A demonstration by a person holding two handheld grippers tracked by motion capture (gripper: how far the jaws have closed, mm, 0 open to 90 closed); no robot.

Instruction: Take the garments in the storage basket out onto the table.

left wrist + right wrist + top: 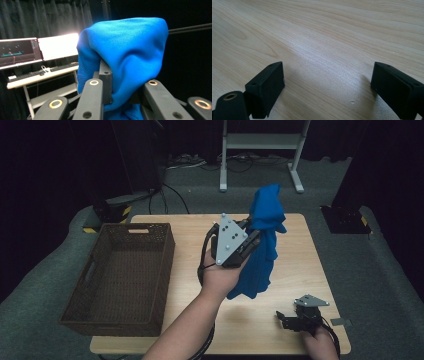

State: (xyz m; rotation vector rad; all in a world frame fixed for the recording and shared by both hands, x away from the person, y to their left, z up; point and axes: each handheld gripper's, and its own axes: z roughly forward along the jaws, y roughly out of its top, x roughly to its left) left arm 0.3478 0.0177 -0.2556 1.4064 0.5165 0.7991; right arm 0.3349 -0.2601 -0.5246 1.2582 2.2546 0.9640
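Blue cloth (262, 240) hangs in the air above the middle of the wooden table (295, 270), lifted clear by the left gripper (248, 236). From the high view it droops in a long fold from the gripper down toward the tabletop, and its lowest end seems to hang just above the wood near the person's left wrist; I cannot tell whether it brushes the surface. The brown woven basket (150, 270) stands on the left part of the table and looks to have nothing inside.

As a judgement, the work appears to be putting the cloth into that basket. If so, 1 step is done, the pickup, and 2 remain: carrying the cloth over to the left and letting it drop inside.

In the left gripper view, the cloth (125, 55) bulges up over the jaws, which are closed on a bunched part of it, with fabric pressed between them and spilling over the top. The hold looks firm, though how much cloth is pinched is hidden by the folds.

At the near right edge of the table, the right gripper (282, 319) rests low. Its own view shows the 2 black jaws spread wide apart over bare wood (324, 50), holding nothing.
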